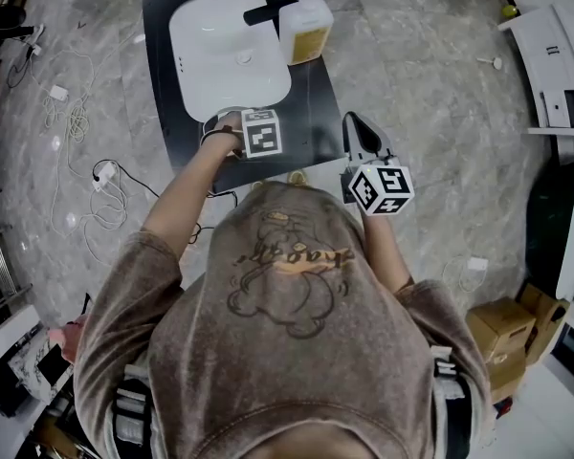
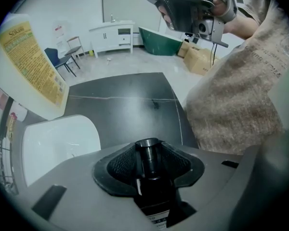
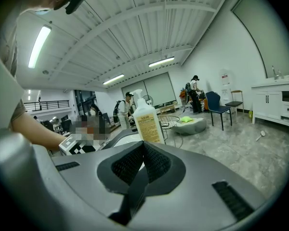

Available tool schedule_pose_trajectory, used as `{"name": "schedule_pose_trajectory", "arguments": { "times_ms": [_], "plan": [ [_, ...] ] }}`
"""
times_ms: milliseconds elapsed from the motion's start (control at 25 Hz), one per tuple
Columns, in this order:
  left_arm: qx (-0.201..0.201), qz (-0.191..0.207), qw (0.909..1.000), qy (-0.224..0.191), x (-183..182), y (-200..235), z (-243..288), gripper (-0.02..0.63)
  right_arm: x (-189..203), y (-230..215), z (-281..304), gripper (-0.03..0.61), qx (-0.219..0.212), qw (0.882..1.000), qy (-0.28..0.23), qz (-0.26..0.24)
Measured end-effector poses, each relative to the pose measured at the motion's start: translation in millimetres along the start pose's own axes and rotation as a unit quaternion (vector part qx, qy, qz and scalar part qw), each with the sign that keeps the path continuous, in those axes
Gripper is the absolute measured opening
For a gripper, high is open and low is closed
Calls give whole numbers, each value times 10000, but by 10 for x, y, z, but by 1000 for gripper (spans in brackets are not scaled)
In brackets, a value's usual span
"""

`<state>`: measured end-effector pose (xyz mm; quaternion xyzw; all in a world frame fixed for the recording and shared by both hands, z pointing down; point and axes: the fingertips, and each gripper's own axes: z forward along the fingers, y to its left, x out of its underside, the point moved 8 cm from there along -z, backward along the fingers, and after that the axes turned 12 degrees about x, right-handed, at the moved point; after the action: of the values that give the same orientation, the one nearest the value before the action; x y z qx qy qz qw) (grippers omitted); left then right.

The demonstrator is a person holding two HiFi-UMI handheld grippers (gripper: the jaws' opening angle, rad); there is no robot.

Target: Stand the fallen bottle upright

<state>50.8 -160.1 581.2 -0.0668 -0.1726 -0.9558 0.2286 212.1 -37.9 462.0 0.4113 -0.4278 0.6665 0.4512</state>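
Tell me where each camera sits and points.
Head view: on the person's head, looking down at table, basin, left gripper, right gripper; shoulders, arms show.
Left gripper view: on that gripper, looking past a dark bottle between its jaws at the table; sweater shows.
Right gripper view: on that gripper, looking level across the room; forearm shows.
Shared: yellow-labelled bottle in all three.

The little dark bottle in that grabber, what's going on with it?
A person holds a gripper in each hand over a black table with a white sink basin. The left gripper is clamped on the small dark bottle, pads at its neck. The right gripper is shut and empty. A big white bottle with a yellow label stands beside the basin.
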Motion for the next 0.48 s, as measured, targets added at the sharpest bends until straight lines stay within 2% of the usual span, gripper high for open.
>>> {"name": "schedule_pose_trajectory", "arguments": {
  "times_ms": [320,480],
  "plan": [
    [105,-172,9994,-275,30,12,-83,149,16,-4,6,0,21,10000,6,8],
    [116,-133,9979,-618,-30,-10,-134,144,11,18,21,0,-25,10000,3,-11]
  ]
}}
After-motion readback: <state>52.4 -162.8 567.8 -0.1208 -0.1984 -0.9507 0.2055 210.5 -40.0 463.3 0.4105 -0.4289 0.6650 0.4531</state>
